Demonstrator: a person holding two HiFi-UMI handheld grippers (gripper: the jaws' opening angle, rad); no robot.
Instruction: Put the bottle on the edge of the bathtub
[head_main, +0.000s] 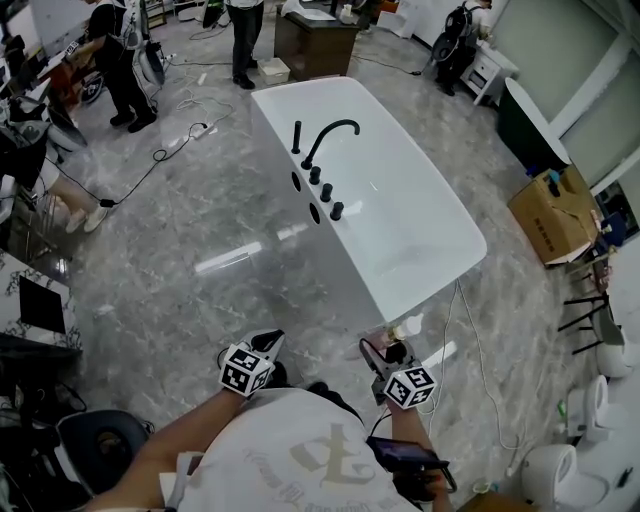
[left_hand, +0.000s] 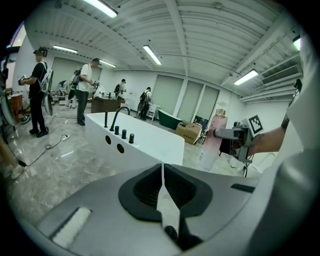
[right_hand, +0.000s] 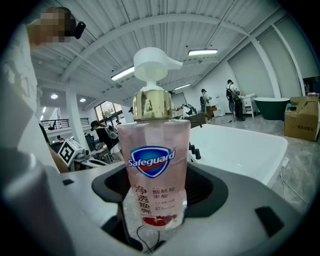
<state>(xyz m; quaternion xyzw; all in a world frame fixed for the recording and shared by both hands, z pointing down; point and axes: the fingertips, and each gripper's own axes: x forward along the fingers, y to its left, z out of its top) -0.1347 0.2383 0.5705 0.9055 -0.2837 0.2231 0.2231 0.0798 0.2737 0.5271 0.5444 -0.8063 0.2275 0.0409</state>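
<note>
**A:** The bottle (right_hand: 156, 165) stands upright, clamped between the right gripper's (head_main: 393, 358) fingers; pink soap, gold collar, white pump on top; it's carried in the air, not yet on the tub.

**B:** And the left gripper (left_hand: 162, 172)?

**A:** Fingers pressed together, nothing between them; it hangs just left of the loaded one.

**B:** The bathtub (head_main: 268, 104) lies beyond both sets of fingertips; its near corner sits closest to the bottle; the black tap (head_main: 325, 140) and knobs are farther along the left rim.

**A:** Risks, as I judge them: the fingers hold the body low down, so a tall bottle could tip as it comes down; the rim looks narrow and glossy, so a base set off-centre may slide into the basin or topple to the floor.

**B:** Opening the fingers before the base is flat would do the same; there's also a cable (head_main: 457, 292) trailing on the floor just right of the fingers; a snagged foot would jolt the carry.
</note>
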